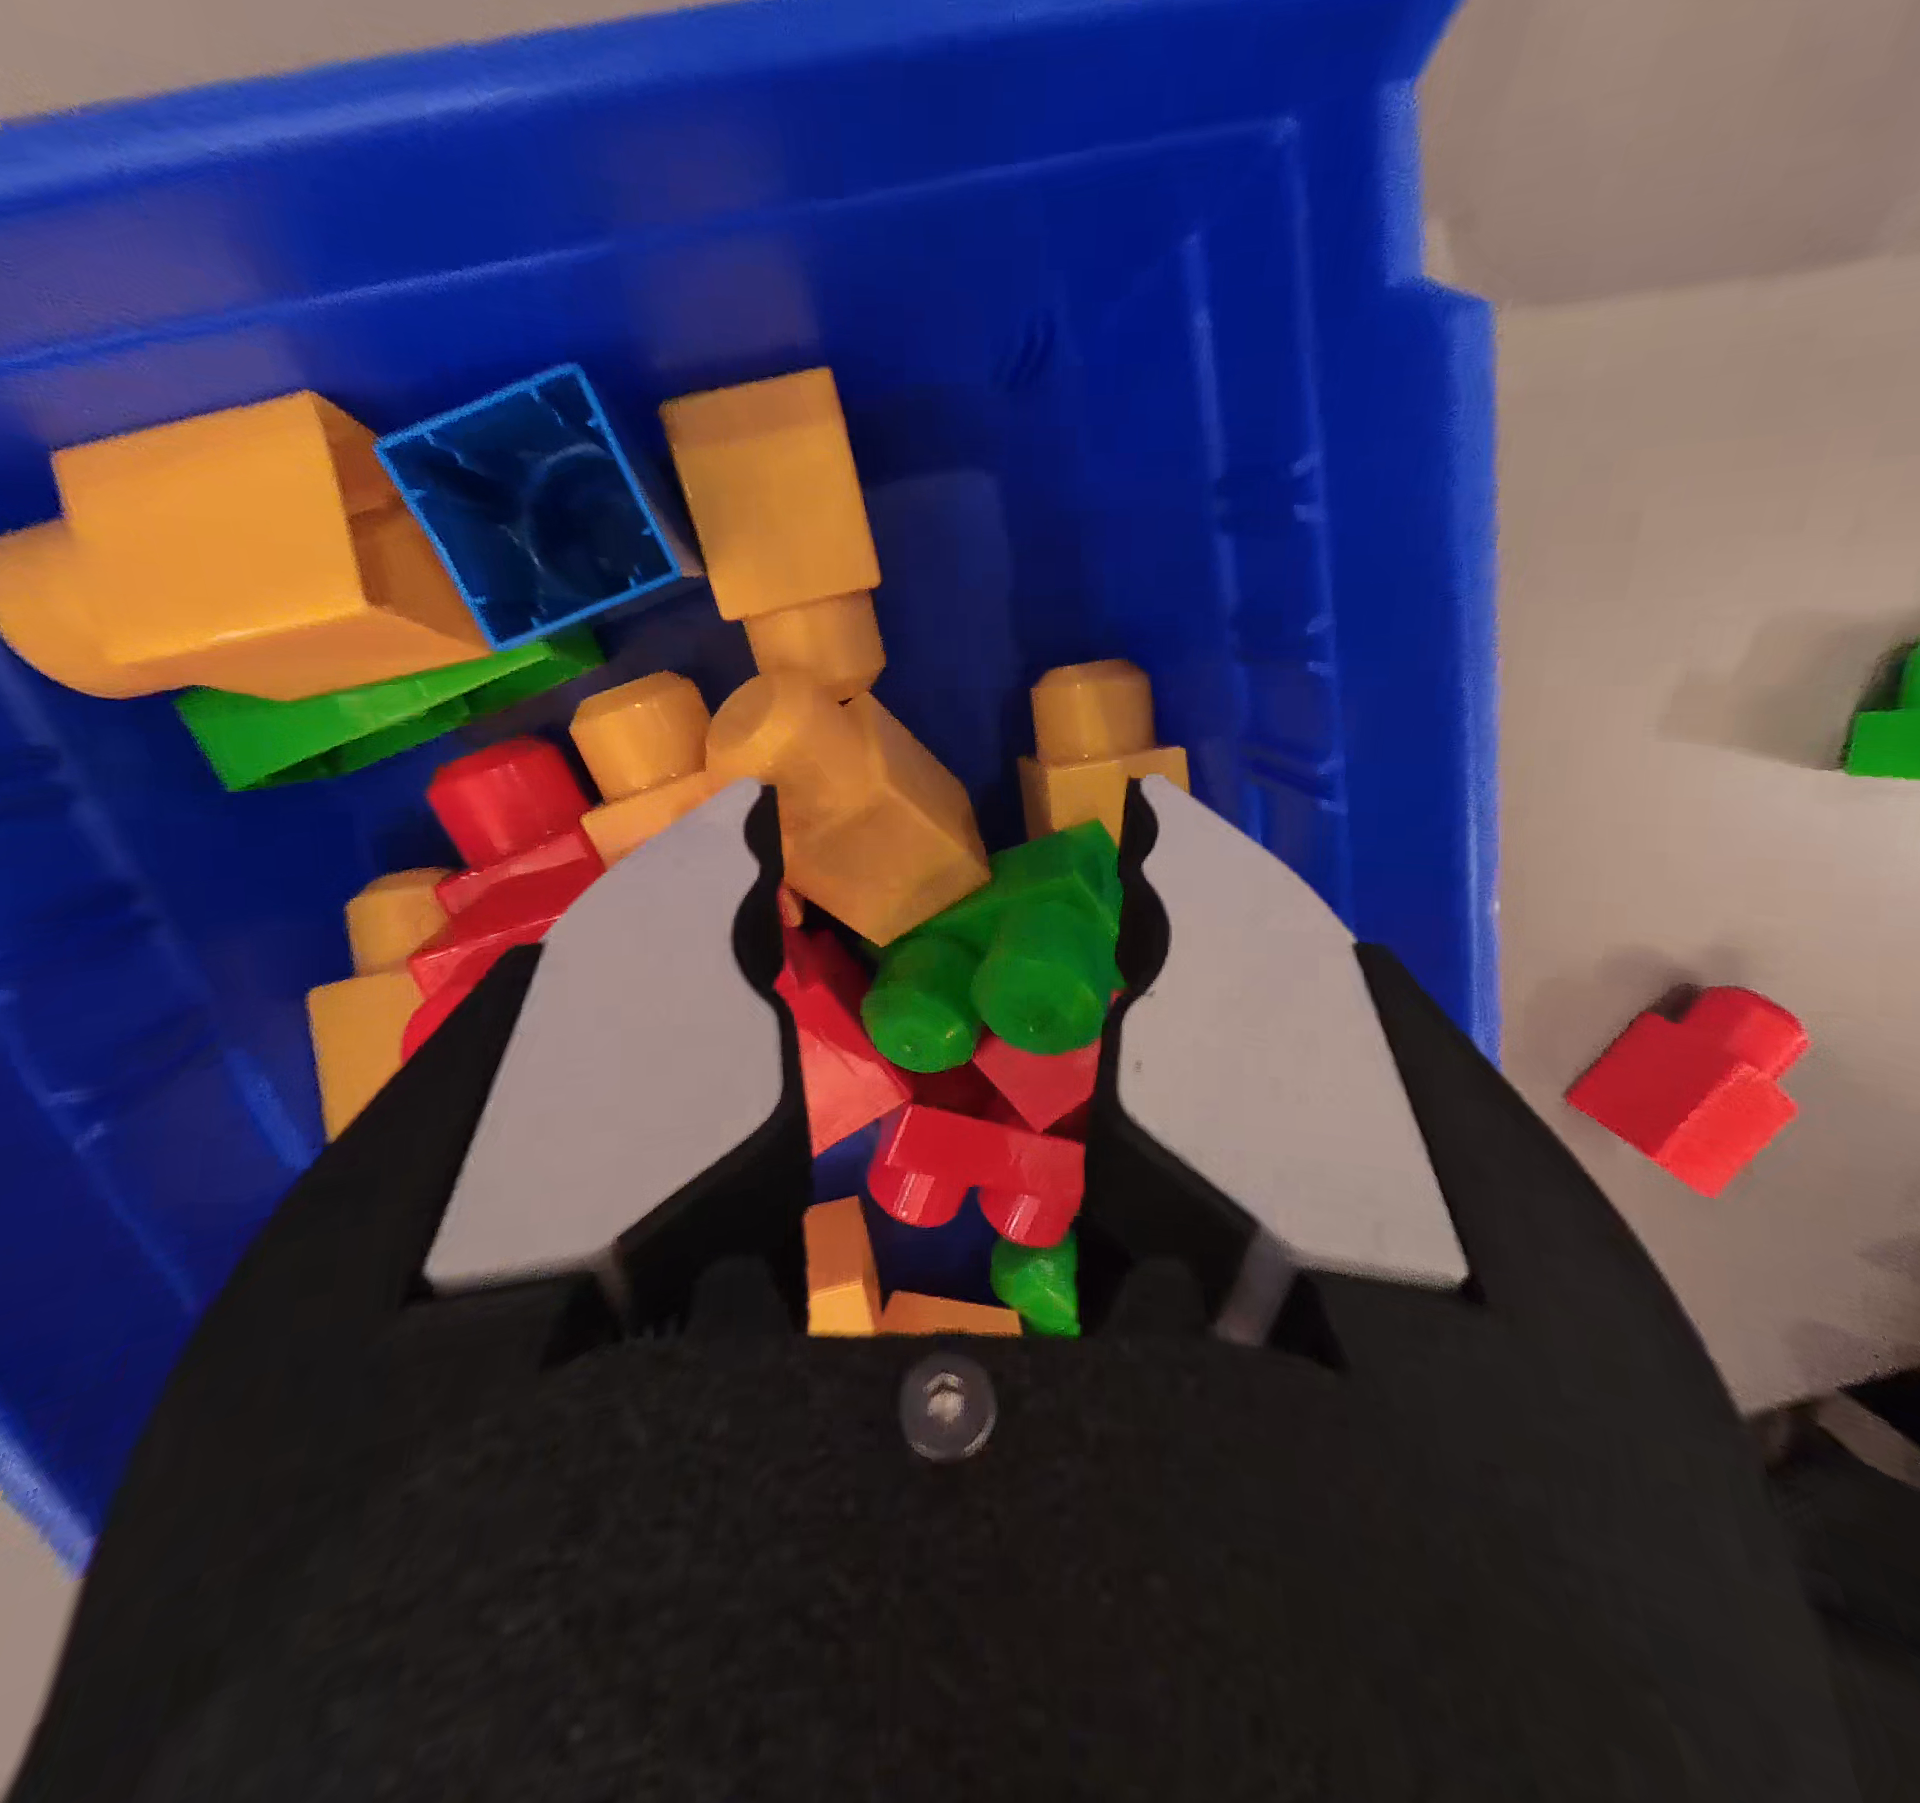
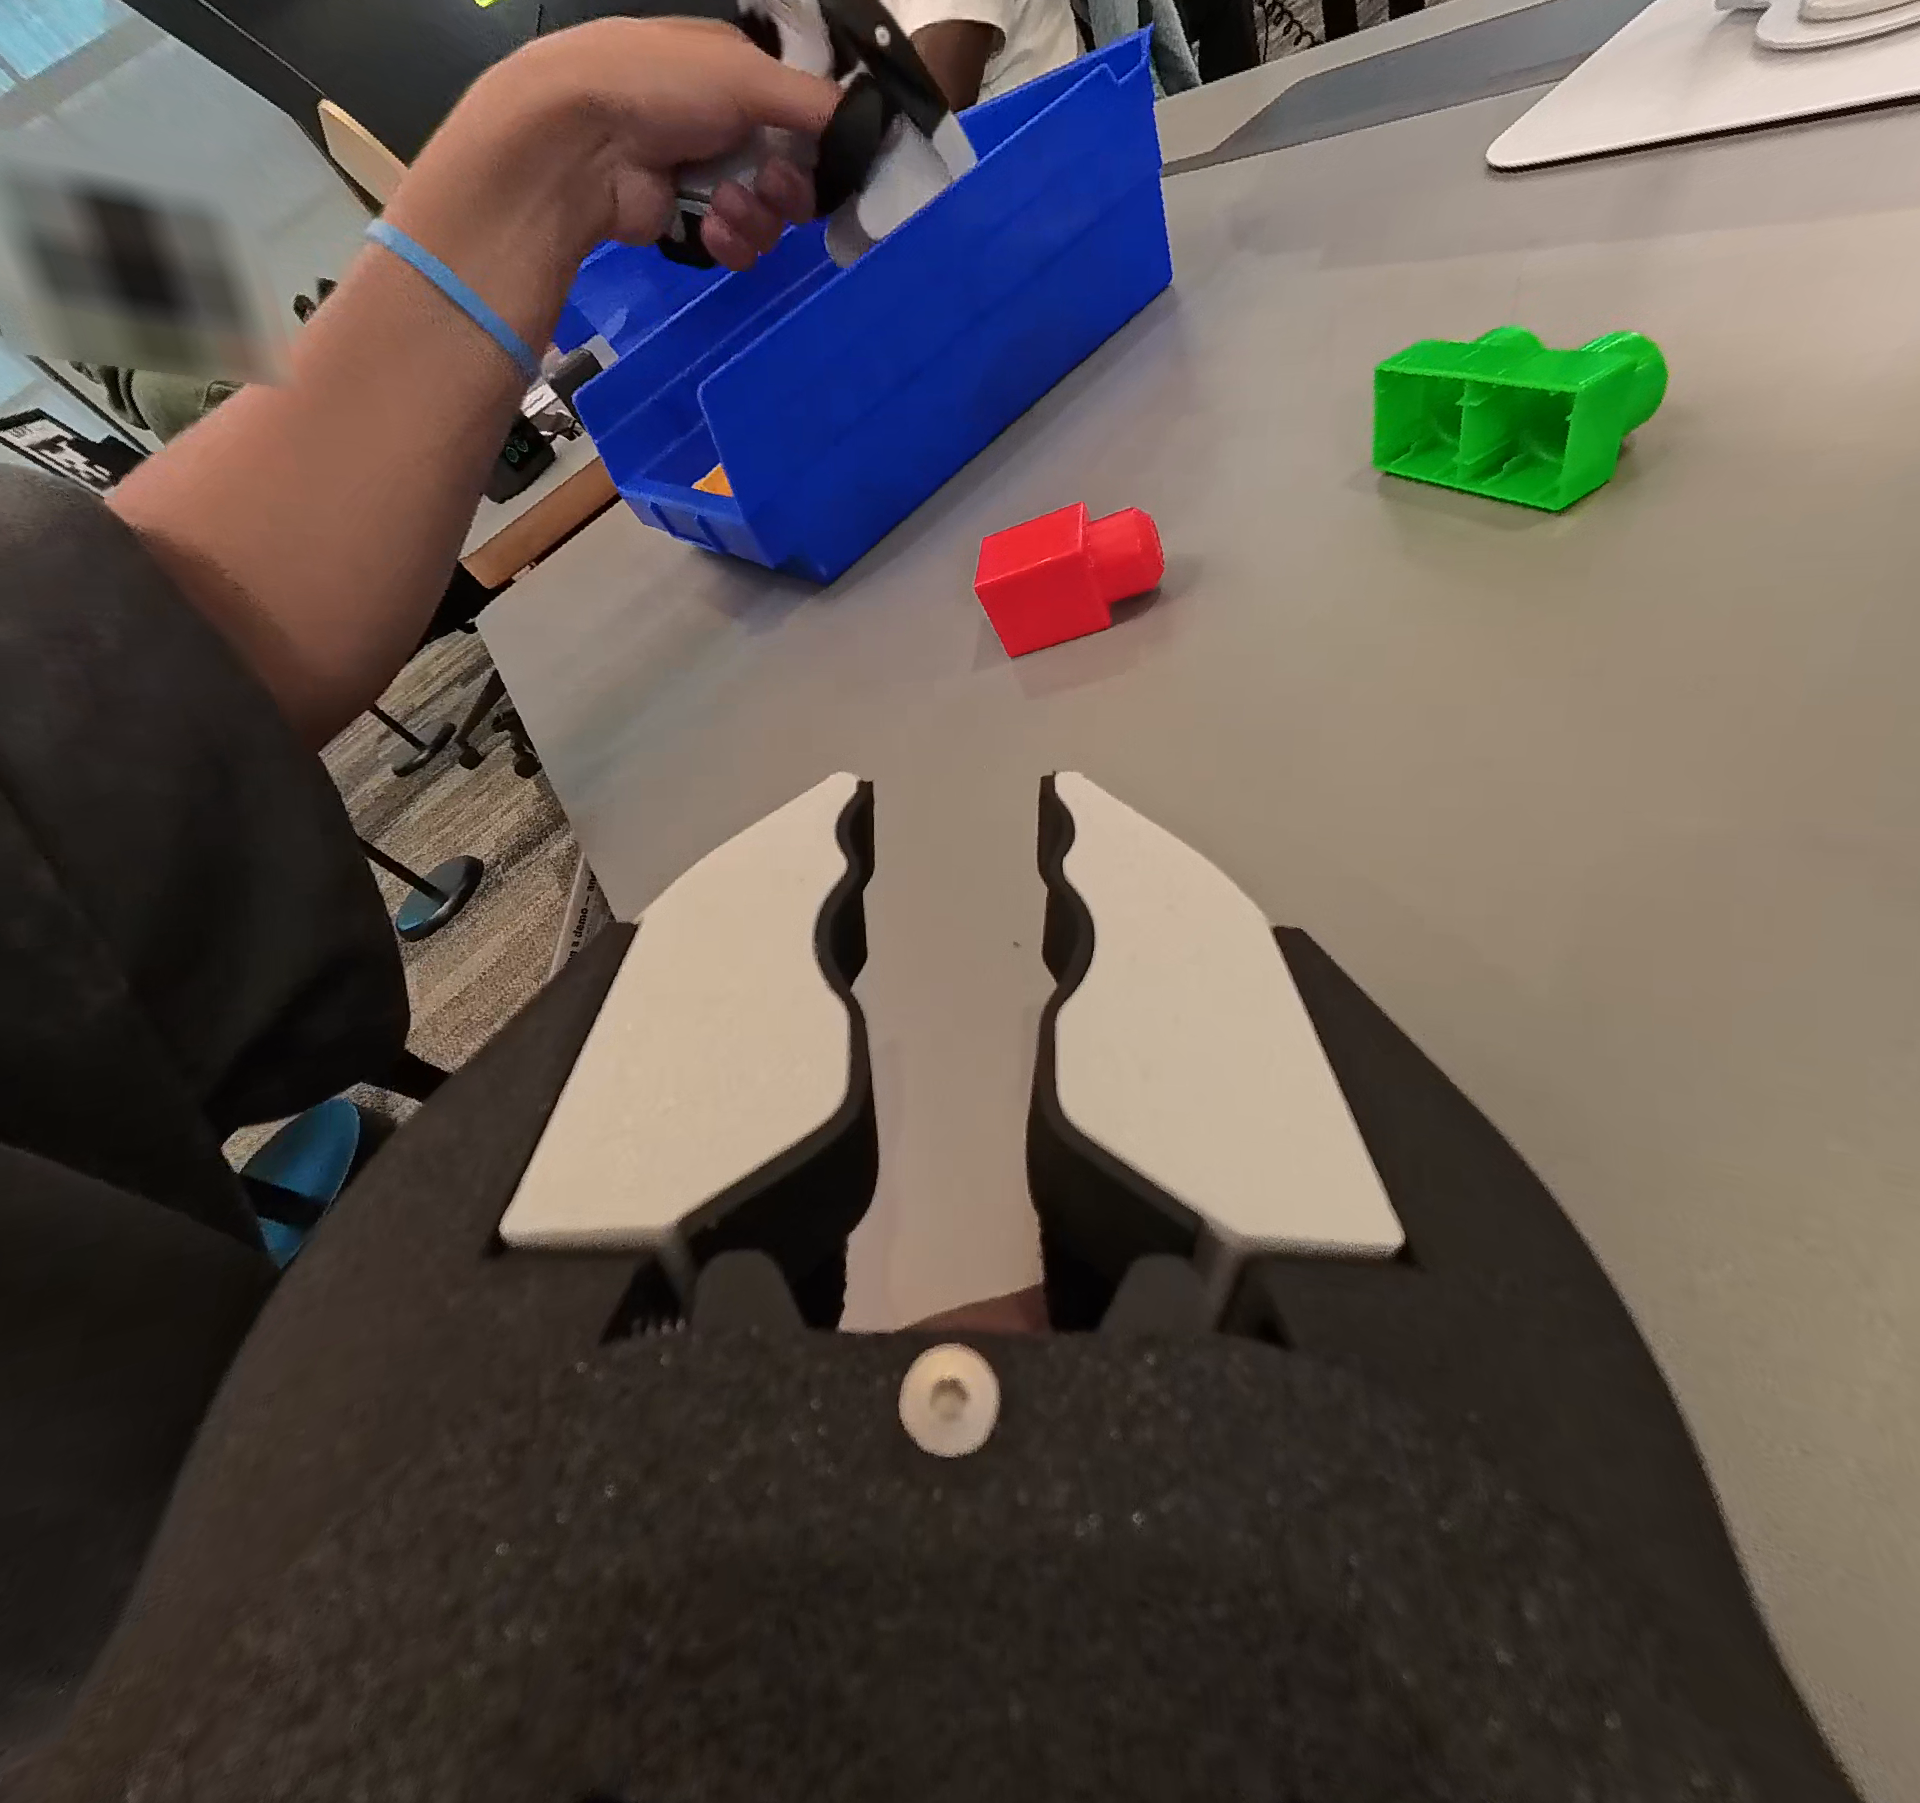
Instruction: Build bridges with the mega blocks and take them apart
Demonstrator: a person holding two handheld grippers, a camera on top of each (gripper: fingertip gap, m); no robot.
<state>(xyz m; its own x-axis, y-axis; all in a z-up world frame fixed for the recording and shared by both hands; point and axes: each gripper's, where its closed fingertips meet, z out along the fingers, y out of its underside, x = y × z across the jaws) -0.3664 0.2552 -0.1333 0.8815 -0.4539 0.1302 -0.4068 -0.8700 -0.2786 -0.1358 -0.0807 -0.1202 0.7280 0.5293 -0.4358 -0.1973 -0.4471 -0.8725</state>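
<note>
Blue bin on grey bench: holds loose jumble of orange, red, green blocks, plus one blue block tilted, hollow underside showing. Red single-stud block on side, on bench just beside bin. Green two-stud block on side, farther right, hollow underside visible.

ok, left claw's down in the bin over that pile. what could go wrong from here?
1. The blocks in the blue bin lie jumbled. The open left claw has a tilted yellow block and a green block between its fingers, so it may pinch two or slip off.
2. The claw sits near the bin's right wall and could catch it when lifting.
</note>
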